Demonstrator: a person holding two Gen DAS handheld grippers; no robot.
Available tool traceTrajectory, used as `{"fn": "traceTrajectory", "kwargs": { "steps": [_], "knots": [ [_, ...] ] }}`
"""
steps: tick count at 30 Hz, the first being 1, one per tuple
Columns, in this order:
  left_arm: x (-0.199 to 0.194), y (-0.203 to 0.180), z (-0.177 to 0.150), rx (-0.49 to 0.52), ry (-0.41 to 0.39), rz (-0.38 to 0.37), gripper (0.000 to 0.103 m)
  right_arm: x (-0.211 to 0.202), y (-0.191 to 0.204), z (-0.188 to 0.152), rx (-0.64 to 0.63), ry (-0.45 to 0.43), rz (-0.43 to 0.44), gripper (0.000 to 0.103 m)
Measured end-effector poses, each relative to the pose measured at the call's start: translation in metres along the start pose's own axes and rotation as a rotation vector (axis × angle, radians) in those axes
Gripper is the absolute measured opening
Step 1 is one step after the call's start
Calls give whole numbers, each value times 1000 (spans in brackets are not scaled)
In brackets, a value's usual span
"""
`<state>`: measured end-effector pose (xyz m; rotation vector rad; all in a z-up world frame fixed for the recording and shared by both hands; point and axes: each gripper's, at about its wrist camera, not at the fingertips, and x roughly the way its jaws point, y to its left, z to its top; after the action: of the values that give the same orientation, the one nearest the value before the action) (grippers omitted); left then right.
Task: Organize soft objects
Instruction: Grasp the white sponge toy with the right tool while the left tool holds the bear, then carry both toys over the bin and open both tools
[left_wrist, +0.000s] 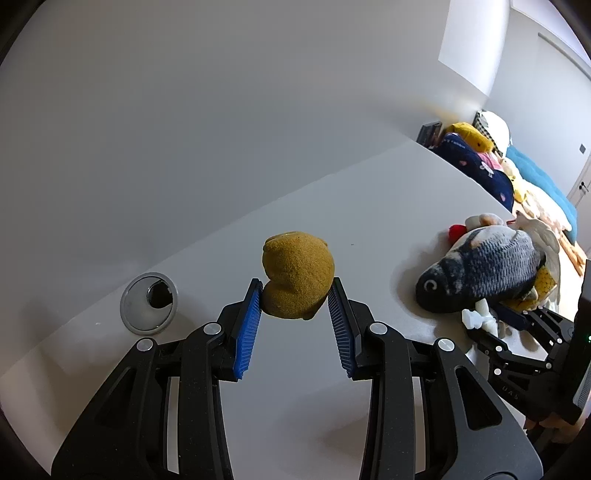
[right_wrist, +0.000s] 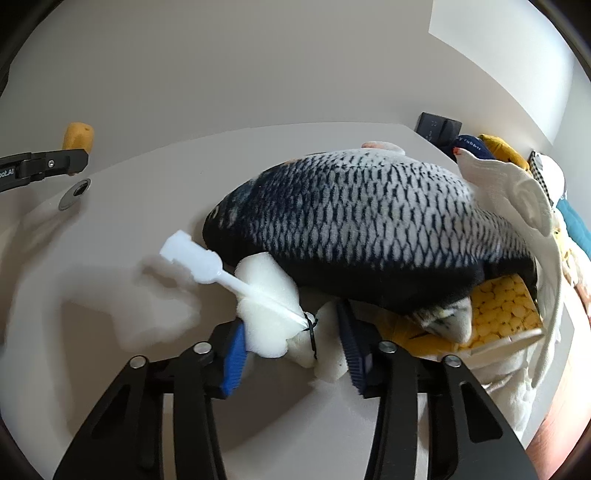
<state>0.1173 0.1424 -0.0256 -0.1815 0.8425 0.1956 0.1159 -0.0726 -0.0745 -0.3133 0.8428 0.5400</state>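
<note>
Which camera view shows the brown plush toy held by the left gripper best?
The left wrist view: the brown plush toy sits centred between the left gripper's blue pads, its whole shape visible. In the right wrist view only a small end of the toy shows at the far left, above the gripper's dark finger.

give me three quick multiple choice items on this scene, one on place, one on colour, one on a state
1. Where does the fish plush lie relative to the left gripper?
A. to its right
B. to its left
C. under it

2. What colour is the toy in the left gripper?
A. red
B. mustard yellow
C. green

3. How does the right gripper stand?
A. wide open over bare table
C. out of view
B. shut on the white plush piece

Key: 1 A, the fish lies right of the jaws in the left wrist view. 2 B, the mustard plush toy sits between the blue pads. 3 B, its jaws pinch the white piece beside the fish.
</note>
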Motion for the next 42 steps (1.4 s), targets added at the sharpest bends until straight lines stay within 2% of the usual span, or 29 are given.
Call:
{"fn": "traceTrajectory", "kwargs": {
  "steps": [4, 12, 21, 30, 42],
  "knots": [
    [-3, -8, -1, 19, -5, -9, 36, -9, -5, -6, 53, -14, 19, 41],
    [-17, -31, -15, 71, -12, -32, 36, -42, -11, -14, 124, -62, 23, 40],
    [-55, -47, -35, 101, -36, -63, 36, -89, -20, -29, 207, -123, 15, 41],
    [-81, -62, -58, 126, -49, -93, 36, -127, -26, -55, 246, -156, 0, 43],
    [-103, -106, -85, 201, -57, -155, 37, -169, -42, -104, 326, -195, -54, 45]
  ]
}}
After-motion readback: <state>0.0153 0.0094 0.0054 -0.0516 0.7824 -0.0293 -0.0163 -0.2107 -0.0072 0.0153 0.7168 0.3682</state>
